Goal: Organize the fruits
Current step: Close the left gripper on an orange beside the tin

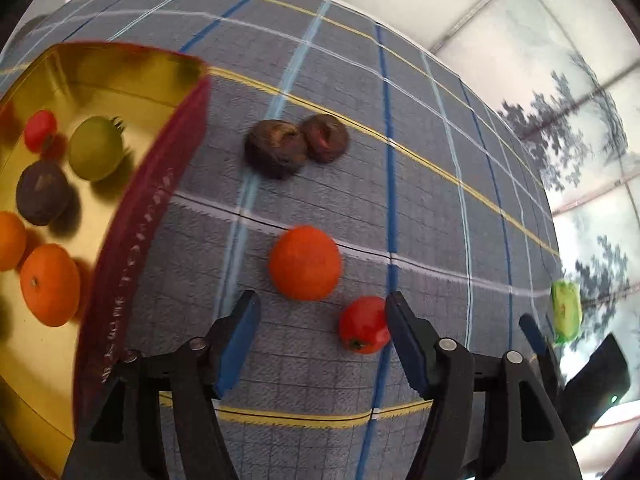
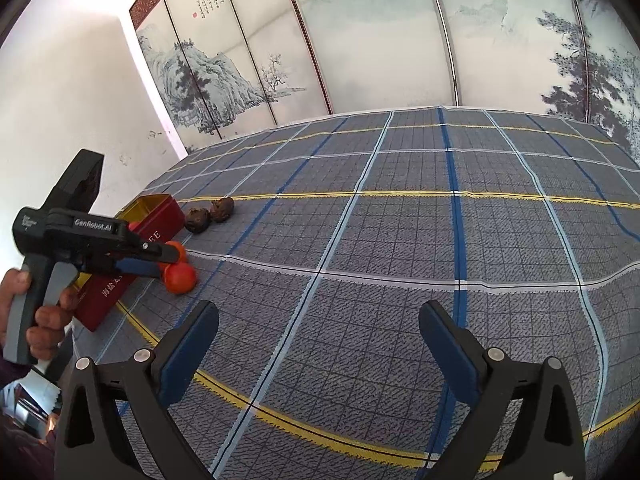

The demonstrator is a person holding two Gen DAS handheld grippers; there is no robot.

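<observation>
In the left wrist view my left gripper [image 1: 322, 308] is open and empty, just above the cloth. An orange [image 1: 305, 263] lies just ahead between the fingers, and a small red tomato [image 1: 363, 325] touches the right finger. Two dark brown fruits [image 1: 294, 145] lie farther ahead. The red tin box [image 1: 132, 240] with a gold inside stands at left and holds several fruits. In the right wrist view my right gripper [image 2: 318, 320] is open and empty over bare cloth. The left gripper [image 2: 156, 258], the orange [image 2: 181, 277] and the box [image 2: 160, 220] show at its left.
A checked grey-blue tablecloth [image 2: 400, 240] covers the table. A green wrapped object [image 1: 566, 312] shows at the right edge of the left wrist view, beside the right gripper's body. A painted folding screen [image 2: 360, 40] stands behind the table.
</observation>
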